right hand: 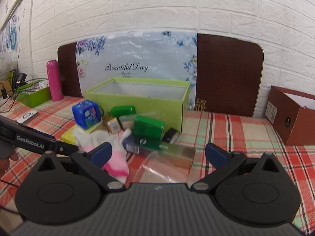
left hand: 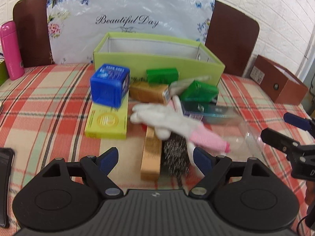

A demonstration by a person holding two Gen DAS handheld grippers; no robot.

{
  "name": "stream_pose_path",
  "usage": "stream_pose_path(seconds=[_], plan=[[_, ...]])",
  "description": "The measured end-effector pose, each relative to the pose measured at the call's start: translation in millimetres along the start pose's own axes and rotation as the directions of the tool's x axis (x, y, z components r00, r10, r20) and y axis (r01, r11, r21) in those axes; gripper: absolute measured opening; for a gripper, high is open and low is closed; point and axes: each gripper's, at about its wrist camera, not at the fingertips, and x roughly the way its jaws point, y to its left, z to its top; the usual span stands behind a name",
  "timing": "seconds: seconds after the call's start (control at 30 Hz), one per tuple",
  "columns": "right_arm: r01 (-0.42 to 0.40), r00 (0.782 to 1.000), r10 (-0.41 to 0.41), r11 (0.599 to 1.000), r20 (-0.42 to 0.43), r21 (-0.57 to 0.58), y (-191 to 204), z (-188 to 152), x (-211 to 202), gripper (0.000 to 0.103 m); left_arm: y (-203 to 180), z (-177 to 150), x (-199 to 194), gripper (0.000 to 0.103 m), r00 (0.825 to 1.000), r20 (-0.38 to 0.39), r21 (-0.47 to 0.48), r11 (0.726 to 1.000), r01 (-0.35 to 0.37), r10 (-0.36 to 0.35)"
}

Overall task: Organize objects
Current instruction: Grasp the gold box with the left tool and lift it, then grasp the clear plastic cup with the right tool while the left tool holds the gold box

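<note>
Both tongs stand wide open with nothing between their pads: the left gripper [left hand: 155,158] hangs over a tan box [left hand: 150,155] and a wire scrubber [left hand: 176,157] at the near end of the pile, and the right gripper [right hand: 158,154] is over a clear plastic piece [right hand: 167,169] near the pile's right side. The pile sits mid-table on the plaid cloth [left hand: 49,106], just in front of the open green box [left hand: 157,59]. In it a blue cube [left hand: 110,84] rests on a yellow box [left hand: 107,121], with a white and pink sock [left hand: 177,123], small green boxes [left hand: 198,92] and a dark carton [right hand: 145,144] crowded beside them.
</note>
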Motion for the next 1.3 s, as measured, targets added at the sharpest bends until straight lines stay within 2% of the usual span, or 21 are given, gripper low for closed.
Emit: stream_pose_path(seconds=[0.17,0.23,0.4,0.47,0.5,0.53,0.6,0.7,0.8,0.83,0.97,1.07,1.13,1.17,1.27,1.3], plan=[[0.016,0.999,-0.018,0.999,-0.044,-0.032,-6.2,-23.7,5.2,0.102,10.7,-12.7,0.8,0.086,1.0,0.001,-0.002,1.0,-0.007,0.007],[0.028,0.998,-0.032,0.998,-0.062,-0.057,-8.1,-28.4,11.1,0.1,14.8,-12.9,1.5,0.076,1.0,0.013,-0.006,1.0,-0.016,0.016],[-0.007,0.995,-0.006,0.991,-0.1,-0.131,-7.0,-34.0,27.6,0.096,19.2,-11.7,12.0,0.066,1.0,0.011,0.02,1.0,-0.007,0.006],[-0.015,0.994,-0.002,0.987,-0.105,-0.158,-4.2,-35.9,32.7,0.092,19.1,-9.8,20.9,0.058,1.0,-0.003,0.028,1.0,0.002,-0.002],[-0.02,0.993,0.001,0.987,-0.116,-0.161,-3.7,-36.5,35.4,0.083,19.2,-7.8,26.1,0.051,1.0,-0.014,0.029,1.0,0.011,-0.01],[-0.026,0.991,0.005,0.987,-0.133,-0.156,-3.2,-36.8,37.0,0.069,19.4,-5.9,31.6,0.044,0.999,-0.024,0.025,0.999,0.023,-0.023],[-0.024,0.988,0.003,0.99,-0.152,-0.137,-2.3,-37.3,34.8,0.06,18.4,-2.4,42.0,0.038,0.998,-0.042,0.012,0.999,0.04,-0.04],[-0.046,0.982,0.033,0.997,-0.186,-0.067,-3.0,-37.1,22.7,0.039,10.6,2.3,51.8,0.038,0.999,-0.035,0.034,0.999,0.031,-0.03],[-0.075,0.972,0.083,0.996,-0.22,0.043,-5.2,-38.0,11.1,0.026,7.3,5.2,54.2,0.025,0.998,-0.044,0.041,0.998,0.038,-0.037],[-0.083,0.97,0.096,0.994,-0.223,0.069,-5.1,-37.8,8.2,0.023,7.5,4.7,52.1,0.025,0.998,-0.048,0.045,0.998,0.043,-0.041],[-0.117,0.966,0.135,0.989,-0.222,0.094,2.8,-38.1,-0.9,0.023,11.5,-9.3,32.2,0.025,0.996,-0.08,0.078,0.996,0.046,-0.04],[-0.104,0.969,0.118,0.992,-0.215,0.073,10.1,-37.8,-3.0,0.027,17.1,-28.6,10.4,0.025,0.995,-0.095,0.1,0.995,0.028,-0.019],[-0.065,0.975,0.078,0.995,-0.207,0.071,11.0,-37.4,-1.7,0.058,21.2,-39.4,-1.6,0.025,0.995,-0.1,0.098,0.995,0.025,-0.015],[-0.036,0.979,0.05,0.997,-0.2,0.075,10.7,-37.0,-0.2,0.063,22.3,-42.4,-5.2,0.025,0.995,-0.101,0.097,0.995,0.021,-0.011],[0.019,0.979,0.006,0.992,-0.203,0.125,5.1,-35.5,9.3,0.064,23.2,-42.5,-7.3,0.026,0.996,-0.09,0.085,0.996,0.006,0.001],[0.039,0.979,-0.005,0.986,-0.206,0.161,2.2,-35.2,11.9,0.065,23.0,-40.0,-5.2,0.031,0.996,-0.087,0.077,0.997,0.003,0.004]])
